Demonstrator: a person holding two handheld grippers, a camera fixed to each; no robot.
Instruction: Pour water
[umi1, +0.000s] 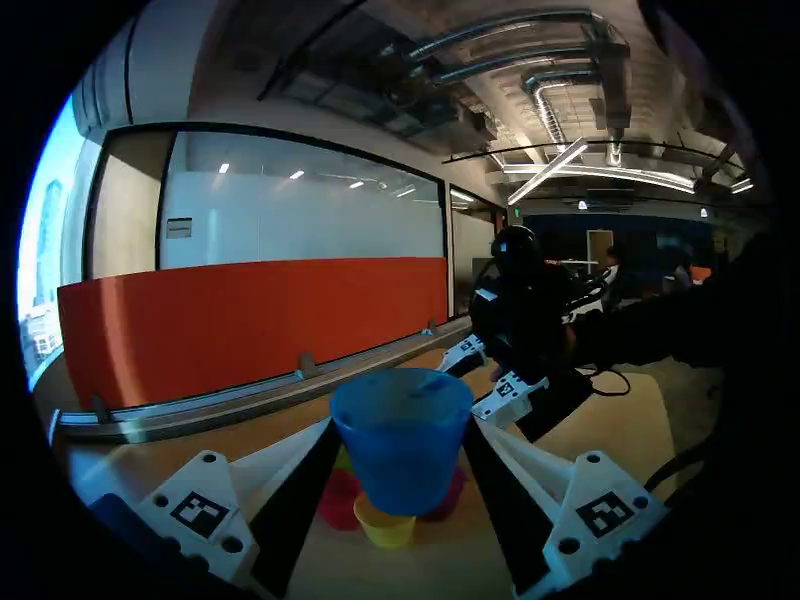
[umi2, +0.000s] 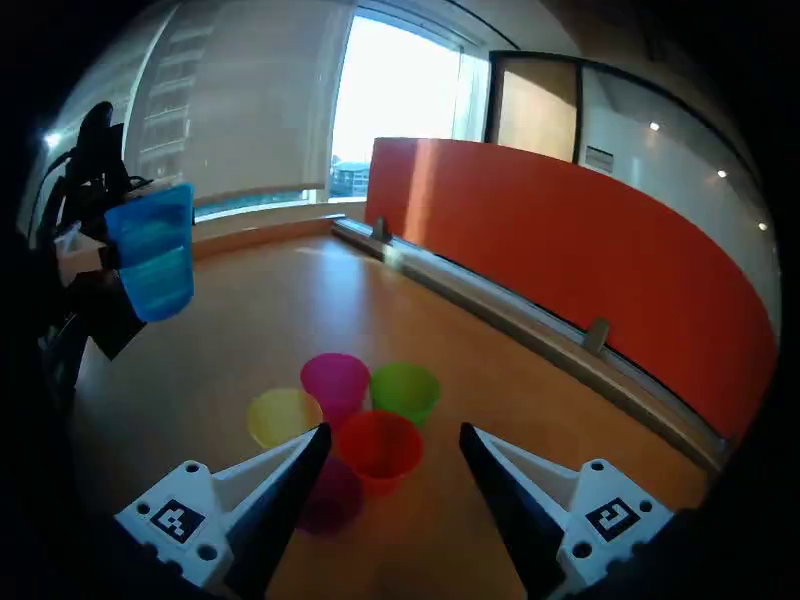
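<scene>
A blue cup (umi1: 402, 450) stands upright between my left gripper's (umi1: 402, 430) white fingers, which are shut on its sides. In the right gripper view the same blue cup (umi2: 152, 250) hangs high at the left, above the table. Below it lies a cluster of small cups: yellow (umi2: 283, 415), magenta (umi2: 335, 383), green (umi2: 404, 390) and red (umi2: 380, 448). My right gripper (umi2: 393, 440) is open just above the red cup, holding nothing. In the left gripper view the yellow cup (umi1: 385, 525) peeks out under the blue one, and the right gripper (umi1: 487, 375) hovers beyond it.
The wooden table (umi2: 250, 310) is bordered by an orange partition (umi2: 600, 260) with a metal rail (umi2: 520, 325) at its foot. A dark purple cup (umi2: 335, 495) lies partly behind my right gripper's left finger. A person's dark sleeve (umi1: 640, 335) reaches in from the right.
</scene>
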